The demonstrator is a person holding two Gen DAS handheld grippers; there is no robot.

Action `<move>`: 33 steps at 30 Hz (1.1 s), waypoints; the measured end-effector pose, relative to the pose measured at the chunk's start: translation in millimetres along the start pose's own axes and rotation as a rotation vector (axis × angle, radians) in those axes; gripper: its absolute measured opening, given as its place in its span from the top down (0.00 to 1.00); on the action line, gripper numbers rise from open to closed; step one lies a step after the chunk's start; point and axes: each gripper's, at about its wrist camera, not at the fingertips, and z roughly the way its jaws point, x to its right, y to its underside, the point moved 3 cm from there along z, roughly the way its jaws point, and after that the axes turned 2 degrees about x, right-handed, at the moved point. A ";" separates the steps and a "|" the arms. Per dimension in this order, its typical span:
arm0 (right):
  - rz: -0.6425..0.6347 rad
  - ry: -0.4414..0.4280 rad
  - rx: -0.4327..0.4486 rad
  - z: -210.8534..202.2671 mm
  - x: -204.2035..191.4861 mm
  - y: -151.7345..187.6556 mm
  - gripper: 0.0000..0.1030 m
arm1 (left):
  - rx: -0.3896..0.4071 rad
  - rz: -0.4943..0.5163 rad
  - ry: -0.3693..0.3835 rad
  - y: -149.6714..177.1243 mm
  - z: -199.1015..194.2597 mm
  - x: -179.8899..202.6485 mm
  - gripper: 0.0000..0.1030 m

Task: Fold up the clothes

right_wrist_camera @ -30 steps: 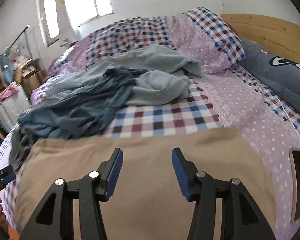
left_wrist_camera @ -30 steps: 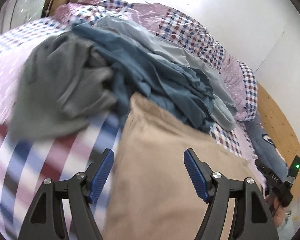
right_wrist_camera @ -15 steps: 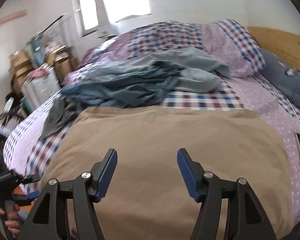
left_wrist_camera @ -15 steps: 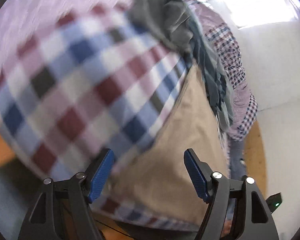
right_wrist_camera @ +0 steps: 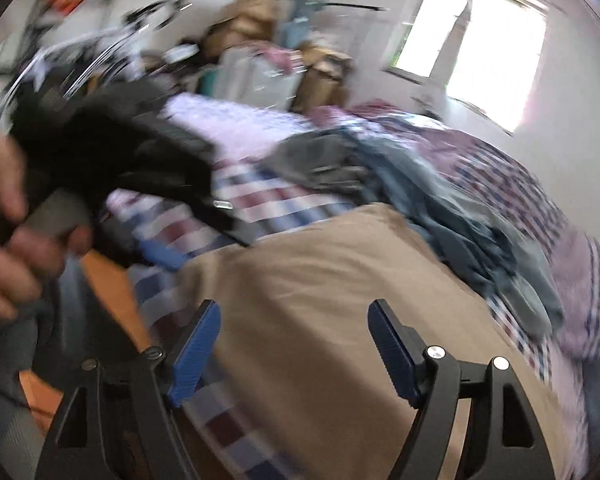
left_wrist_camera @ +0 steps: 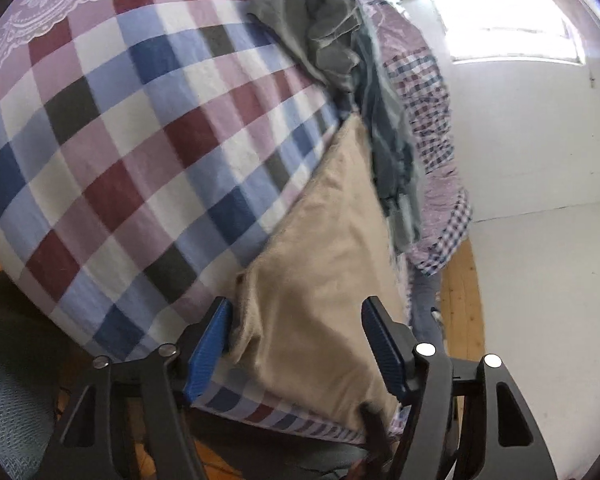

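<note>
A tan garment (left_wrist_camera: 324, 264) lies spread flat on the checked bedspread (left_wrist_camera: 140, 140). My left gripper (left_wrist_camera: 300, 344) is open low at the bed's edge, its blue fingers astride the garment's near corner, the cloth touching the left pad. In the right wrist view the same tan garment (right_wrist_camera: 340, 320) fills the foreground, and my right gripper (right_wrist_camera: 296, 352) hangs open just above it with nothing held. The left gripper's black body (right_wrist_camera: 140, 168) and the hand (right_wrist_camera: 4, 220) holding it show blurred at the left of that view.
A heap of grey and blue clothes (left_wrist_camera: 340, 52) lies beyond the tan garment, also in the right view as a grey-blue pile (right_wrist_camera: 440, 200). Boxes and bags (right_wrist_camera: 268, 60) stand past the bed. Wooden floor (left_wrist_camera: 460, 300) and a white wall border the bed.
The left gripper has dropped to the bed's edge and tilted, closing in on the tan garment's corner. The right gripper has swung left, bringing the left gripper and hand into view.
</note>
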 end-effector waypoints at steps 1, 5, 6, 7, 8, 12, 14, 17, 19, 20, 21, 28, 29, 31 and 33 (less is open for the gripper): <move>-0.023 -0.008 -0.001 2.4 -7.3 -0.2 0.23 | -0.006 -0.005 -0.016 -0.4 0.6 -2.5 0.41; -0.054 -0.033 -0.011 9.3 -20.3 1.2 0.23 | -0.029 -0.040 -0.081 -2.0 2.7 -15.8 0.41; -0.057 -0.033 -0.014 11.1 -20.6 1.9 0.23 | -0.034 -0.054 -0.087 -2.0 3.4 -20.0 0.41; -0.062 -0.031 -0.017 13.1 -21.1 2.4 0.23 | -0.041 -0.066 -0.084 -2.7 5.2 -22.8 0.43; -0.067 -0.029 -0.020 15.2 -21.6 2.8 0.23 | -0.047 -0.073 -0.082 -2.8 6.1 -24.6 0.49; -0.134 0.004 -0.025 22.8 -30.4 3.8 0.23 | -0.057 -0.075 -0.067 -0.5 4.4 -24.6 0.77; -0.196 0.035 -0.024 26.2 -39.0 3.9 0.23 | -0.046 -0.065 -0.043 -1.9 2.0 -20.3 0.92; -0.283 0.091 -0.001 32.0 -50.6 4.9 0.24 | -0.043 -0.047 0.014 -5.5 -4.2 -13.0 0.94; -0.341 0.132 0.008 39.0 -58.3 5.9 0.24 | -0.043 -0.020 0.057 -8.4 -8.8 -3.3 0.95; -0.359 0.147 0.010 42.7 -60.5 6.0 0.24 | -0.042 -0.011 0.076 -9.9 -10.4 0.5 0.95; -0.373 0.160 0.012 46.1 -62.3 6.0 0.25 | -0.041 -0.007 0.095 -11.0 -12.2 3.8 0.95; -0.400 0.279 -0.007 69.5 -59.0 -1.6 0.59 | -0.054 0.007 0.149 -11.3 -15.5 11.7 0.96; -0.392 0.286 -0.017 72.6 -55.9 -3.1 0.80 | -0.055 0.005 0.154 -11.2 -16.3 9.6 0.96; -0.365 0.283 -0.034 78.0 -48.8 -7.0 0.97 | -0.052 0.004 0.157 -11.8 -15.3 7.2 0.95; -0.346 0.272 -0.027 77.9 -43.1 -11.1 0.97 | -0.045 -0.002 0.144 -11.9 -14.0 4.0 0.94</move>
